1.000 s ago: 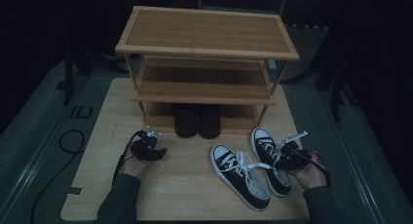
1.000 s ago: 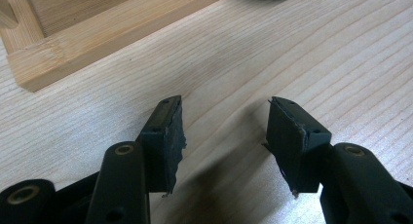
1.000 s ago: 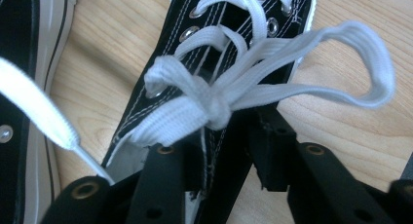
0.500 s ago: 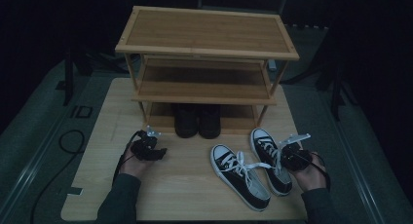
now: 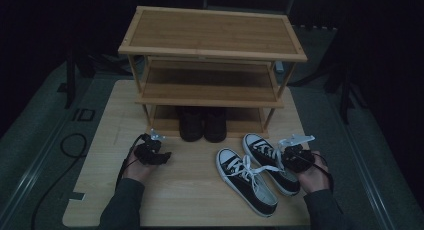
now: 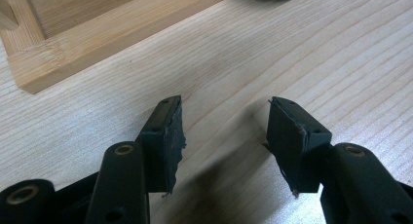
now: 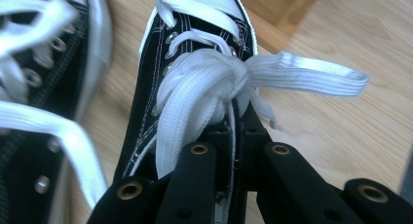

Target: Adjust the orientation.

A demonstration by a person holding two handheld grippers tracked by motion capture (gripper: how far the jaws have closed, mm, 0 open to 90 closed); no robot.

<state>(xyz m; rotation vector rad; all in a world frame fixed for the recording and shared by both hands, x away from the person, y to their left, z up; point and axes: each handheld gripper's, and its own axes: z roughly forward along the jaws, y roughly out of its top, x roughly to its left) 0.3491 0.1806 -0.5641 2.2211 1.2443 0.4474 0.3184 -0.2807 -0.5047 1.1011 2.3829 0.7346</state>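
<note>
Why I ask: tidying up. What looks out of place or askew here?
The two sneakers lie angled on the table, not on the rack like the dark shoes. The left gripper's pads look ragged.

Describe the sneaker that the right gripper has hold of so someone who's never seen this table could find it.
In front of the three-shelf wooden rack, two black-and-white sneakers lie on the wooden board. It is the right-hand sneaker, nearer the rack than the other sneaker. The right gripper is shut on its tongue, right behind the bow.
</note>
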